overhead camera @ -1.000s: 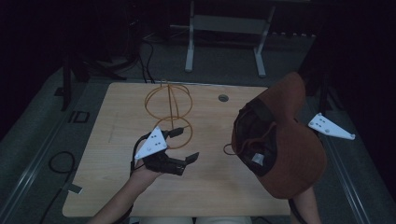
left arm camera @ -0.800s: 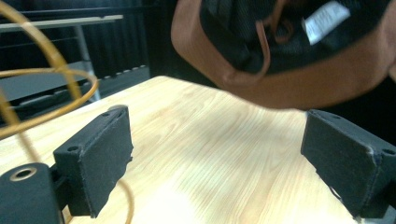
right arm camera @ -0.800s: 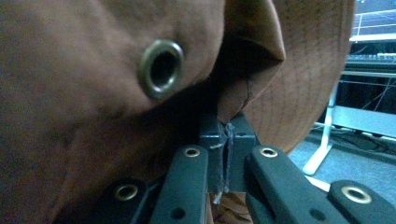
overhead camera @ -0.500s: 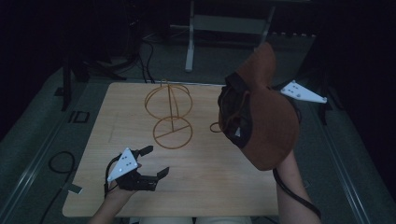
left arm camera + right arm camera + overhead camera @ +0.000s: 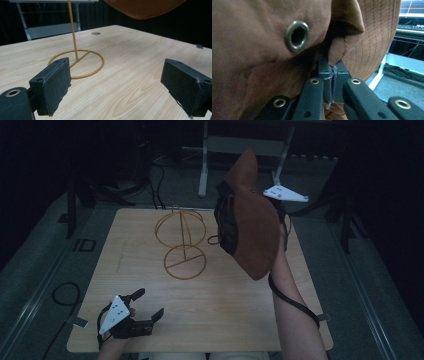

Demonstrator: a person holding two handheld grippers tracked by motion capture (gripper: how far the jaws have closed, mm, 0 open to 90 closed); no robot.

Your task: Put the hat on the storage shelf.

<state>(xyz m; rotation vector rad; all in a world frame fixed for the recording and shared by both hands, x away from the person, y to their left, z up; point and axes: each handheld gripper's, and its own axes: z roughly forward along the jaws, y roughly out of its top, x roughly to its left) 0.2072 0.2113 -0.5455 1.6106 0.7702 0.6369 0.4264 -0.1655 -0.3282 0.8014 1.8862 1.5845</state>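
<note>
A brown brimmed hat (image 5: 250, 230) hangs in the air over the table's right half, its dark inside facing left. My right gripper (image 5: 332, 75) is shut on the hat's fabric (image 5: 274, 40), close to a metal eyelet (image 5: 297, 32); its grey plate (image 5: 285, 194) shows behind the hat. A gold wire hat stand (image 5: 181, 240) stands at the middle of the table, its ring base (image 5: 77, 63) ahead of my left gripper. My left gripper (image 5: 147, 305) sits low at the table's front left, open with nothing between its pads (image 5: 53, 82).
The wooden table (image 5: 150, 330) has a small round grommet (image 5: 95, 33) near its far edge. A metal frame (image 5: 240, 145) stands on the dark floor behind the table. Cables (image 5: 60, 295) lie on the floor at the left.
My right hand has carried the hat up and toward the far side, to the right of the stand. My left gripper has drawn back and down to the front left corner.
</note>
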